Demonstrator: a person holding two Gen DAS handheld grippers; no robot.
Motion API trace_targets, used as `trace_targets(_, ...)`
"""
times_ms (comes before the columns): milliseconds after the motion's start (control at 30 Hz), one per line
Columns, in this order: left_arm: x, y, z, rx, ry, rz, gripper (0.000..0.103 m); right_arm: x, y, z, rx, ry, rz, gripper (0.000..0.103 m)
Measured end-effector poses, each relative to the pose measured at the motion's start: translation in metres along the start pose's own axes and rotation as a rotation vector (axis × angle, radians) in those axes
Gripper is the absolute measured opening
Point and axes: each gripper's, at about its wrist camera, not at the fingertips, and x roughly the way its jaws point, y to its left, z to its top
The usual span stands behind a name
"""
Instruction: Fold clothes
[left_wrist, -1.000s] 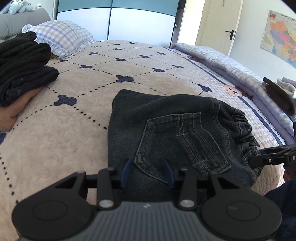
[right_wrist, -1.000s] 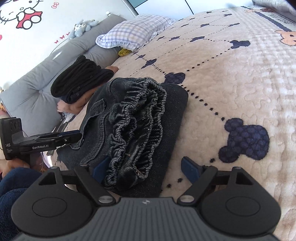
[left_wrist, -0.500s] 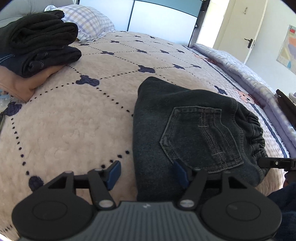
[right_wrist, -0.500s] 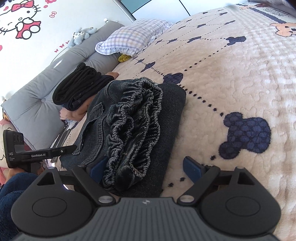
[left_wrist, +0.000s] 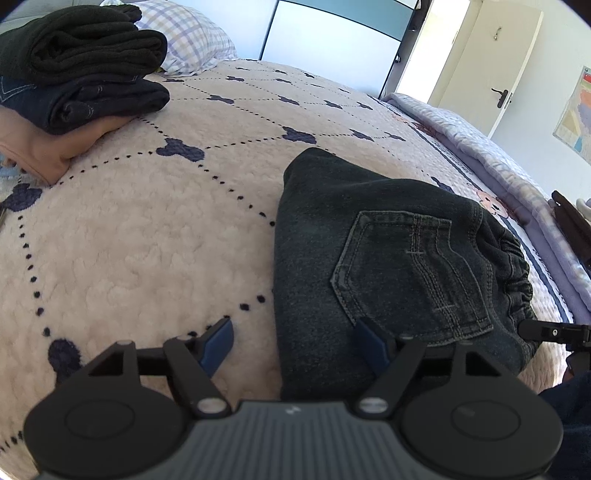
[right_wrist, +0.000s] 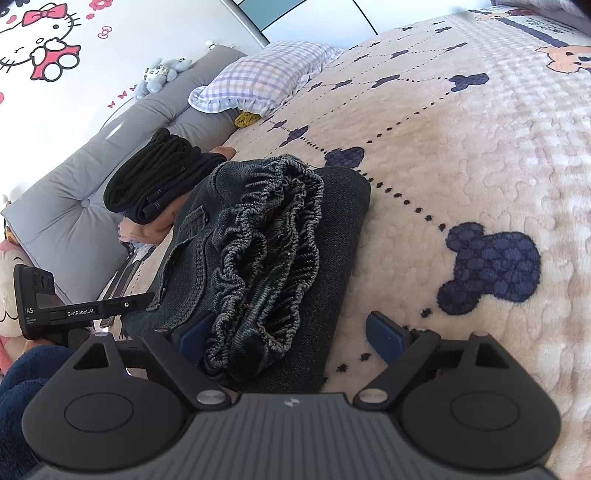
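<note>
Folded jeans (left_wrist: 388, 266): thick, soft denim, bulky. Left gripper (left_wrist: 295, 341) just spread, unclamped, astride near edge; right gripper (right_wrist: 291, 334) spread beside elastic waistband (right_wrist: 266, 254). Grasp whole stacked edge.

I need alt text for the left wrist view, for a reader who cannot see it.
Folded dark denim jeans lie on a cream quilted bedspread; the left tool is open, straddling their near left edge. A stack of folded dark clothes sits far left.

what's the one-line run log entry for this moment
step: jeans folded on bed | left gripper: just opened, straddles jeans edge | right gripper: open | stack: untouched
</note>
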Motion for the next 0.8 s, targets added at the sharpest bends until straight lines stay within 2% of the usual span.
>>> trace_targets(200, 0.0, 0.005, 0.002, 0.004, -0.005, -0.026, 0.08, -0.002, 0.0, -0.002, 0.022, -0.018, 0.005, 0.091)
trace_targets(300, 0.0, 0.019, 0.009, -0.03, -0.006, -0.093, 0.084, -0.006, -0.001, -0.003, 0.039, -0.039, 0.028, 0.091)
trace_targets(433, 0.003, 0.035, 0.024, -0.114, -0.026, -0.182, 0.085, -0.01, -0.017, 0.005, 0.167, -0.062, 0.148, 0.091)
trace_targets(567, 0.013, 0.039, 0.033, -0.175, -0.02, -0.285, 0.09, -0.007, -0.025, 0.019, 0.239, -0.071, 0.171, 0.091)
trace_targets(600, 0.019, 0.037, 0.034, -0.173, 0.003, -0.294, 0.091, -0.002, -0.028, 0.021, 0.263, -0.052, 0.17, 0.092)
trace_targets(667, 0.032, 0.029, 0.033, -0.158, 0.026, -0.262, 0.091, 0.007, -0.032, 0.025, 0.306, -0.017, 0.166, 0.092)
trace_targets(733, 0.04, 0.024, 0.031, -0.162, 0.012, -0.274, 0.091, 0.013, -0.027, 0.028, 0.297, -0.006, 0.163, 0.093)
trace_targets(767, 0.041, 0.02, 0.032, -0.164, 0.004, -0.294, 0.09, 0.016, -0.023, 0.029, 0.288, -0.006, 0.166, 0.089)
trace_targets(800, 0.042, 0.016, 0.033, -0.164, -0.005, -0.316, 0.083, 0.018, -0.02, 0.03, 0.276, -0.012, 0.158, 0.079)
